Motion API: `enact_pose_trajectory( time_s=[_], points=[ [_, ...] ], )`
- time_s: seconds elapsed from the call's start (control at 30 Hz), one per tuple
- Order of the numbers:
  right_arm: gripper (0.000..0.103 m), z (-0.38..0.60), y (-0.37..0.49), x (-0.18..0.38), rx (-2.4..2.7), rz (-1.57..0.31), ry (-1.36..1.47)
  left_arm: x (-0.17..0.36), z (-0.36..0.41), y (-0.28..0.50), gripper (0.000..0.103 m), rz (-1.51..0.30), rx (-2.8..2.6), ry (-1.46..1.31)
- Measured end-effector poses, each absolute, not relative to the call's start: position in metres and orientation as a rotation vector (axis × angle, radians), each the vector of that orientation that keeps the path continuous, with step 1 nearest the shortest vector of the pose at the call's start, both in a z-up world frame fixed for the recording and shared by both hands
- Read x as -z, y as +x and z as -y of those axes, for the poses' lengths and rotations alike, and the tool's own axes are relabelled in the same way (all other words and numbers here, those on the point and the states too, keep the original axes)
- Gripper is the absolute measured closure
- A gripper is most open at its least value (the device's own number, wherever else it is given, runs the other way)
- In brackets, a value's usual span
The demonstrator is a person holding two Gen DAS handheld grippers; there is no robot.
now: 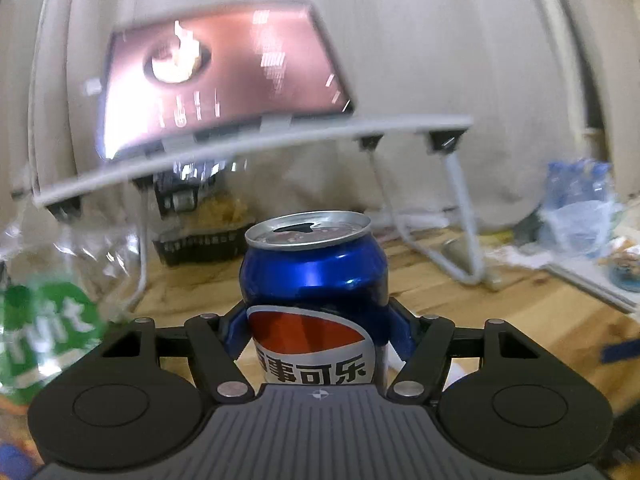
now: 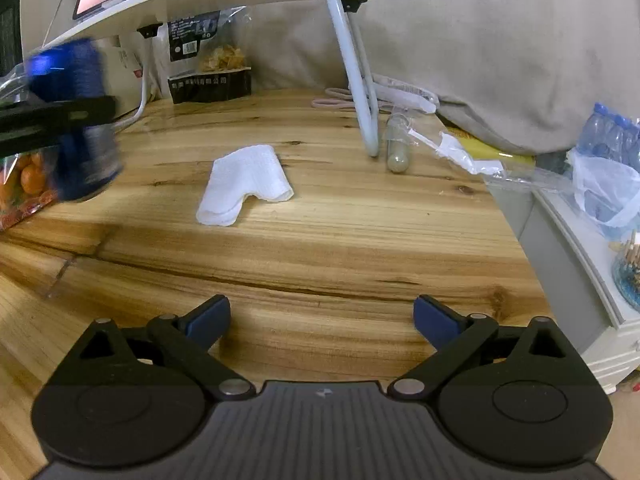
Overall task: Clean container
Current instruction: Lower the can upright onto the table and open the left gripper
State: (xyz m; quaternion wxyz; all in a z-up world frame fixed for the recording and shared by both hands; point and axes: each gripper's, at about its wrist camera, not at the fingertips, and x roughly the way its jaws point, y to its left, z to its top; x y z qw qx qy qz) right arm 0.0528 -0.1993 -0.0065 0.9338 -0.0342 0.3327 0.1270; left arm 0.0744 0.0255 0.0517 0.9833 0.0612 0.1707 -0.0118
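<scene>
My left gripper (image 1: 316, 332) is shut on a blue Pepsi can (image 1: 314, 276), upright, with its top opened. From the right wrist view the same can (image 2: 76, 120) appears blurred at the far left, clamped in the left gripper's black fingers (image 2: 60, 118) above the wooden table (image 2: 320, 248). A folded white cloth (image 2: 246, 182) lies on the table ahead of my right gripper (image 2: 322, 318). That gripper stands wide open with nothing between its blue pads (image 2: 434, 316), well short of the cloth.
A white laptop stand (image 2: 356, 64) holding a lit tablet (image 1: 224, 76) stands at the back. Snack bags (image 2: 210, 60), a bag of oranges (image 2: 24, 180), a small vial (image 2: 398, 148), plastic wrapping (image 2: 472, 156) and bottled water (image 2: 608, 132) ring the table. A white cabinet (image 2: 580, 280) borders the right edge.
</scene>
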Motion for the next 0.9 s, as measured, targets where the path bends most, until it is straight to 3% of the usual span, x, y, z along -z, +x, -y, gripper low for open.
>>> enact_pose_trajectory(
  time_s=[0.23,0.6,0.67,0.8,0.83,0.9],
  points=[
    [0.000,0.200,0.049,0.007,-0.267,-0.681,-0.072,-0.030,-0.019,0.126,0.035,-0.375,0.020,0.167],
    [0.000,0.200,0.049,0.007,-0.267,-0.682,-0.071,-0.024,-0.019,0.136,0.034,-0.418,-0.003,0.150],
    [0.000,0.200,0.049,0.007,-0.268,-0.682,-0.072,-0.025,-0.022,0.133,0.030,-0.429,0.001,0.134],
    [0.000,0.200,0.049,0.007,-0.268,-0.682,-0.071,-0.033,-0.030,0.114,0.010,-0.433,-0.003,0.075],
    [0.000,0.200,0.049,0.007,-0.267,-0.682,-0.071,-0.036,-0.032,0.106,0.000,-0.429,0.000,0.060],
    [0.000,0.200,0.049,0.007,-0.267,-0.682,-0.071,-0.042,-0.033,0.086,0.000,-0.436,0.018,0.035]
  ],
)
